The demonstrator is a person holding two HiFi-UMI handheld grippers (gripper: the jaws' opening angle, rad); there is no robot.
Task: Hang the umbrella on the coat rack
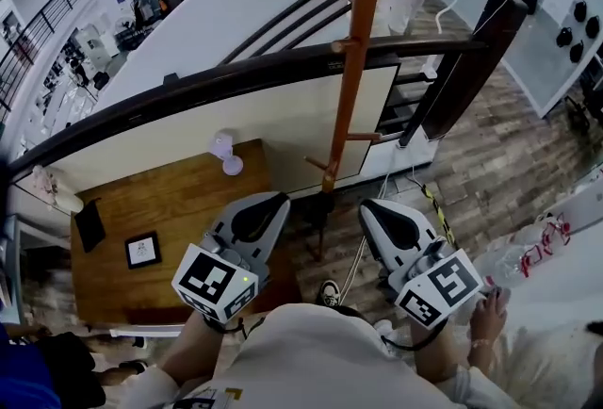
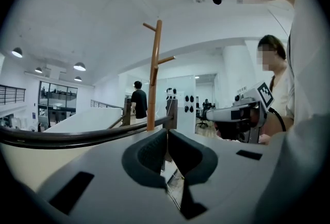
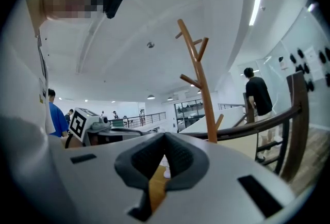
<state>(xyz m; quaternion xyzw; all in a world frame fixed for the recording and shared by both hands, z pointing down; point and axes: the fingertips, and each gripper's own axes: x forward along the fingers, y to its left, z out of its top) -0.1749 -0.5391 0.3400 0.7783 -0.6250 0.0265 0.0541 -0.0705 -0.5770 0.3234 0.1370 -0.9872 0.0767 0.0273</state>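
The wooden coat rack (image 1: 352, 58) stands straight ahead past a dark curved handrail (image 1: 188, 89), its pegs bare. It also rises in the left gripper view as the coat rack (image 2: 153, 73) and in the right gripper view as the coat rack (image 3: 199, 79). No umbrella shows in any view. My left gripper (image 1: 275, 200) and right gripper (image 1: 370, 207) are held side by side near my chest, short of the rack. The left gripper (image 2: 167, 136) has its jaws pressed together with nothing in them. The right gripper (image 3: 165, 139) is likewise shut and empty.
A wooden table (image 1: 179, 200) at lower left carries a small framed picture (image 1: 142, 250), a black item (image 1: 90, 224) and a pale lamp-like object (image 1: 224, 154). A white board (image 1: 556, 11) with black knobs stands at right. A person in black (image 3: 258, 95) stands beyond the rail.
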